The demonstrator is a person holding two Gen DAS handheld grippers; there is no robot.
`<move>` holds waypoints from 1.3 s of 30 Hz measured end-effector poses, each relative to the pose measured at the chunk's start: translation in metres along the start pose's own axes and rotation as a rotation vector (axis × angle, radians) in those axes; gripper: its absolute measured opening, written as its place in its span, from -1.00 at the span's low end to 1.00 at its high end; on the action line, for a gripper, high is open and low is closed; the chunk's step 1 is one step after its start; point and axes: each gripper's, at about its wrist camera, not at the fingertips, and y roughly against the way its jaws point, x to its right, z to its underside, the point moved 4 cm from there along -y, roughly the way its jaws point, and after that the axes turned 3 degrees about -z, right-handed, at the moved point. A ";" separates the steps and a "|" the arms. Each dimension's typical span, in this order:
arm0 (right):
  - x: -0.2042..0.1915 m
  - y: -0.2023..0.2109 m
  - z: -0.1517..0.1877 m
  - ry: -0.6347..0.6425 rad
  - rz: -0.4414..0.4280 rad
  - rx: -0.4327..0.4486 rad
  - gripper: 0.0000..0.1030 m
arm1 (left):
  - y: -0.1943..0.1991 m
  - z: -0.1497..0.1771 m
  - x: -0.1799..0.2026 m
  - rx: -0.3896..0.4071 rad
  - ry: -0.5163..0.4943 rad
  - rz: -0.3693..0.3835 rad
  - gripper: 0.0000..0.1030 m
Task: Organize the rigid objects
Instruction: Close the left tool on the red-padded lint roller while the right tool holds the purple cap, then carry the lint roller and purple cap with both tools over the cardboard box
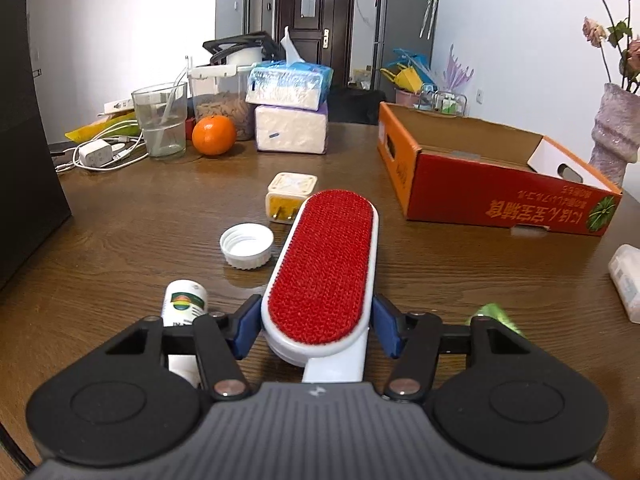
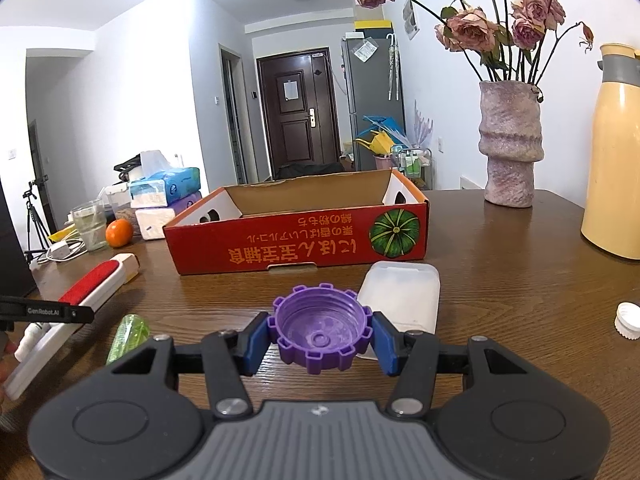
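With L gripper (image 1: 316, 326) clamped on lint brush (image 1: 324, 272) and R gripper (image 2: 319, 338) clamped on purple cap (image 2: 320, 330), lift level, clear box (image 2: 296, 240) wall near tabletop (image 2: 500, 300) far edge, then release inside.

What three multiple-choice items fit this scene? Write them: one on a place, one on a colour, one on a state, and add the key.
1. The white cap lies
A. on the tissue packs
B. on the table, just left of the lint brush
C. against the vase

2. The cap between the fingers of the right gripper is
A. green
B. orange
C. purple

3. The cardboard box is
A. open at the top
B. shut with a lid
C. folded flat

Key:
1 B, since the left wrist view shows it on the wood beside the brush's left edge.
2 C, since the purple cap sits between both blue pads.
3 A, since its inner walls show from above and no lid covers it.
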 end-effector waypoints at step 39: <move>-0.011 0.007 -0.051 0.040 -0.047 0.065 0.02 | 0.073 -0.038 0.086 0.124 0.044 0.115 0.15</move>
